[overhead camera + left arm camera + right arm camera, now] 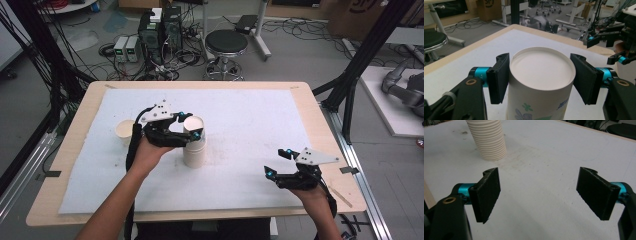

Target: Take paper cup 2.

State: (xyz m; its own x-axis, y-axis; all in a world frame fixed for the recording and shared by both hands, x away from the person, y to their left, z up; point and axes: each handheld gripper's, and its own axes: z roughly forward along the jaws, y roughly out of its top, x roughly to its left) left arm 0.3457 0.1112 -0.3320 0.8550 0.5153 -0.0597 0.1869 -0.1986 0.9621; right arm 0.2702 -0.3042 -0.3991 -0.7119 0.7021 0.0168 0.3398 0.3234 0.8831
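Left gripper view is showing the left claw (540,77) closing its pads on the upturned top paper cup (540,82) of the stack between them, so lifting straight up seems next, while the right claw (540,192) is waiting wide open, empty.

Both my claws are black-bodied. The left claw (189,126) carries flat black pads (499,77) on turquoise stubs, with brass-ringed screw holes at 7 and 5 o'clock. The right claw (277,161) matches it. Each wears a grey three-cornered plate and trails a black cable. My forearms are bare, no sleeves.
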